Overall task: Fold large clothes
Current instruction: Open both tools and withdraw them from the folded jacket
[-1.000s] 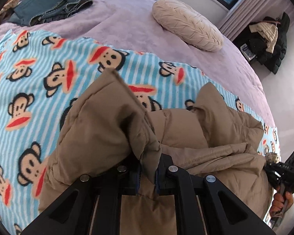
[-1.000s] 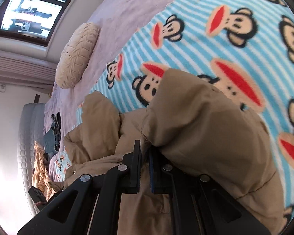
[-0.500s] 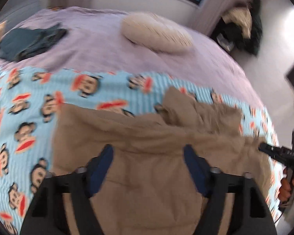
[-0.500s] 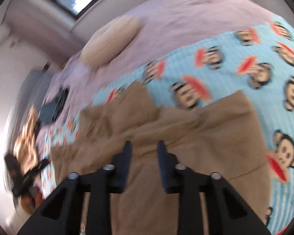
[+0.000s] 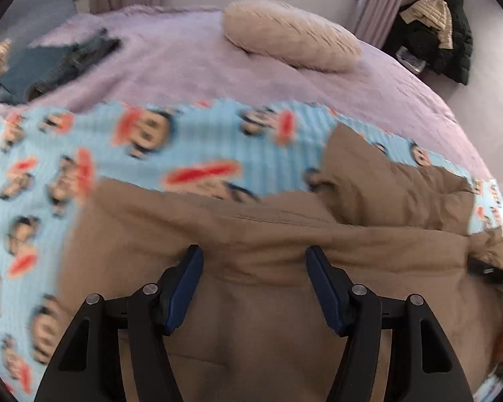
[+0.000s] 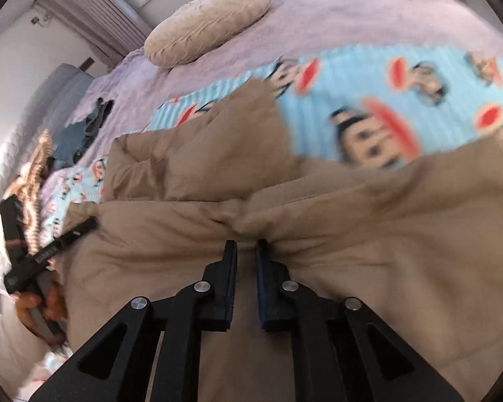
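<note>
A large tan padded coat [image 5: 258, 301] lies folded over on a light blue monkey-print blanket [image 5: 144, 140]; it also shows in the right wrist view [image 6: 369, 234]. My left gripper [image 5: 254, 258] is open wide just above the coat's fold and holds nothing. My right gripper [image 6: 245, 246] has its jaws a narrow gap apart at a bunched crease of the coat; no cloth shows between them. The left gripper appears at the left of the right wrist view [image 6: 50, 251].
The blanket lies on a lilac bedspread [image 5: 191, 67]. A cream pillow [image 5: 291, 37] sits at the far side, folded jeans [image 5: 53, 63] at the far left. Dark jackets [image 5: 436, 23] hang by the wall at right.
Both grippers let go of the coat edge they held up. The coat dropped flat into a fold. The left jaws opened wide; the right jaws opened slightly. Both pulled back.
</note>
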The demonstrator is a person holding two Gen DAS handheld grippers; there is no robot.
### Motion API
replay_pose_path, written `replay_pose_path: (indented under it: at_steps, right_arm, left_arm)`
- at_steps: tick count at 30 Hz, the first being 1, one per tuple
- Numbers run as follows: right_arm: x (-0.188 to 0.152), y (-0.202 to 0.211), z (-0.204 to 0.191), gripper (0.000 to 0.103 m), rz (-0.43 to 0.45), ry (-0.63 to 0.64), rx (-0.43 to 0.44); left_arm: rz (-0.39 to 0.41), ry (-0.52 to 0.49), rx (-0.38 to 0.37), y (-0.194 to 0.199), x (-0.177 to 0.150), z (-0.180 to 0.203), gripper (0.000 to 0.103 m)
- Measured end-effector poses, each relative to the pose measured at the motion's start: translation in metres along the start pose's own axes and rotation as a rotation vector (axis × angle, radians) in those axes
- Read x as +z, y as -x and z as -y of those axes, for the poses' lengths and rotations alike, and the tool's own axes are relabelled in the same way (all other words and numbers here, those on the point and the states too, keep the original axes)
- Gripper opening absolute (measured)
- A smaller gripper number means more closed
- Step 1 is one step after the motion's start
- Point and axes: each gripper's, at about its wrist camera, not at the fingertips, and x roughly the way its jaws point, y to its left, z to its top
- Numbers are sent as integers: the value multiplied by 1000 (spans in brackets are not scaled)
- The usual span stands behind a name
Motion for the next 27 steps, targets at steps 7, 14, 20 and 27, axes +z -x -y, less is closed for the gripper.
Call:
replay_pose_path:
  at_steps: [7,14,20,27]
  right_arm:
    - [-12,17,96,13,31,-279,-70]
    - [-14,-20,100,12,77,-285,-89]
    - [-5,-5,99,20,36,-320,-116]
    - [-18,50,66,75,107,-298,-128]
  left_arm:
    - [-35,116,87,-24,-6,-59,68]
    - [-17,109,133,-54,-5,-55,73]
    - [-39,115,168,-39,0,-52,74]
    - [-17,32,193,23,-12,-39,81]
